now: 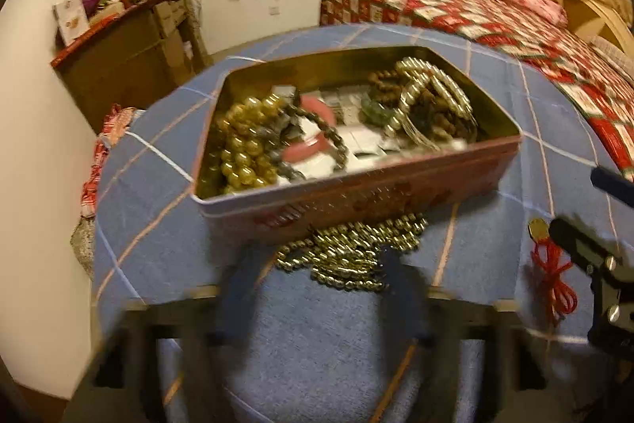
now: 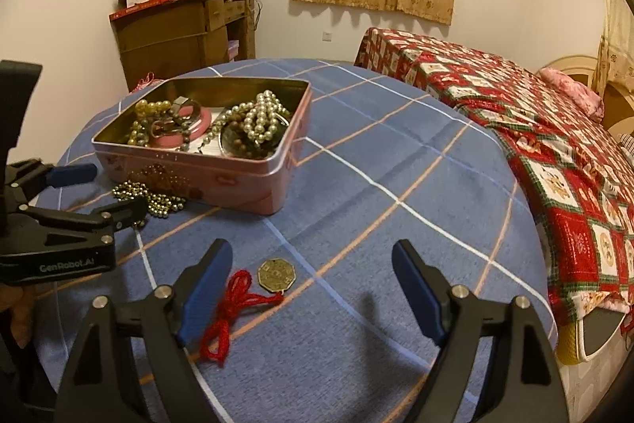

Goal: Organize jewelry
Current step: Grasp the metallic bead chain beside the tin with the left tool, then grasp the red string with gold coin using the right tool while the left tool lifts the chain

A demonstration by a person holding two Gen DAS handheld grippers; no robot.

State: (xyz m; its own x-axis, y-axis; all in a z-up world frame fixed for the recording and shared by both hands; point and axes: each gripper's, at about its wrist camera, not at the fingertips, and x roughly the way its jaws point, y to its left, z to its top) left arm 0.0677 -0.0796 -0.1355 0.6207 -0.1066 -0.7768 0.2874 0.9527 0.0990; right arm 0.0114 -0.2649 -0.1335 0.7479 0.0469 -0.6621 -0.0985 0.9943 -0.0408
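Both my grippers gape empty: right gripper (image 2: 313, 288) around the brass pendant (image 2: 275, 274), left gripper (image 1: 317, 264) near the gold bead necklace (image 1: 352, 252).

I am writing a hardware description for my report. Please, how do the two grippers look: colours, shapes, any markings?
Both look alike. The right gripper has a black angular frame with silver round bolts and two flat, tapered fingers with dark blue pads. The left gripper is built the same way, and its black body carries white "GenRobot.AI" lettering. No cables or sleeves are visible.
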